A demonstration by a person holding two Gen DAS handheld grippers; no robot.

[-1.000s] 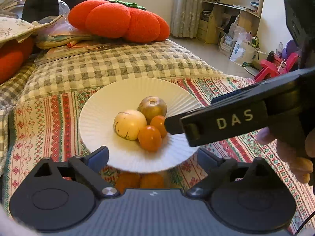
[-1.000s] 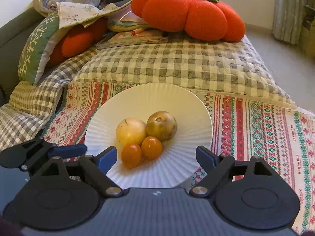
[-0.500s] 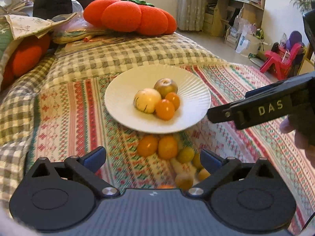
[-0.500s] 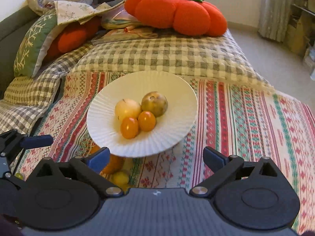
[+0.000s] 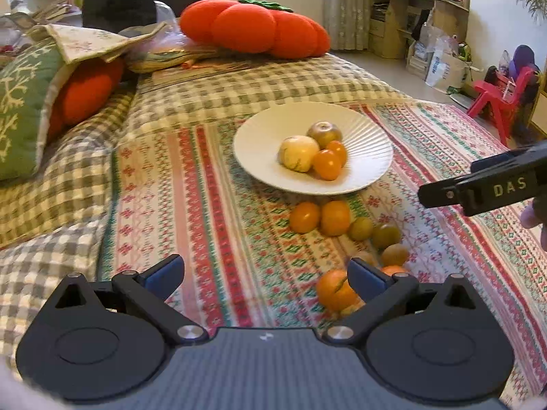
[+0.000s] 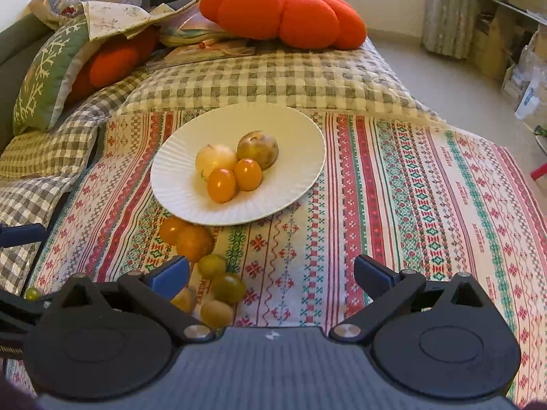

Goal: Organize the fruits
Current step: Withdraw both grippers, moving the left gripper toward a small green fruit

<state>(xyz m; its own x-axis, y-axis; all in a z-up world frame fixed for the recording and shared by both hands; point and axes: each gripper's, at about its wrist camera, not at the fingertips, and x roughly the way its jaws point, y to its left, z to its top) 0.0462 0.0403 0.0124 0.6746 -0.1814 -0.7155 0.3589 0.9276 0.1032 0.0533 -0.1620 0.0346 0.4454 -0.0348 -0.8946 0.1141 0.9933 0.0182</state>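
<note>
A: Left wrist view, entry one. Left gripper point(image 5: 263, 275): jaws spread wide, nothing between them, hanging above the striped embroidered cloth point(image 5: 205, 212) that covers the bed.

B: Fruit positions?

A: White ribbed plate point(image 5: 259, 150) sits on the cloth at mid-distance. It carries a pale yellow round fruit point(image 5: 298, 153), a brownish-green fruit point(image 5: 324, 130) behind it, and two small orange fruits point(image 5: 327, 164) at the near right side, all touching in one cluster.

B: And off the plate?

A: A loose group lies on the cloth just nearer than the plate's rim: two orange fruits point(image 5: 319, 217) side by side, then small green-yellow ones point(image 5: 374, 232) trailing toward the near right. One larger orange fruit point(image 5: 333, 290) sits just beside the left gripper's right finger, partly hidden by it.

B: Right gripper?

A: Seen from the side at the right edge of that view, the right gripper point(image 5: 485, 184) shows "DAS" lettering. Right wrist view: right gripper point(image 6: 271, 275) jaws also spread, holding nothing, over bare cloth to the right of the loose fruit. Plate point(image 6: 177, 191) is far left of centre; green-yellow fruits point(image 6: 222, 280) lie near the left finger.

B: Background?

A: Checked quilt point(image 6: 266, 78) beyond the cloth; a big orange pumpkin-shaped cushion point(image 6: 283, 13) at the far end; a green patterned pillow point(image 6: 48, 75) far left.
</note>
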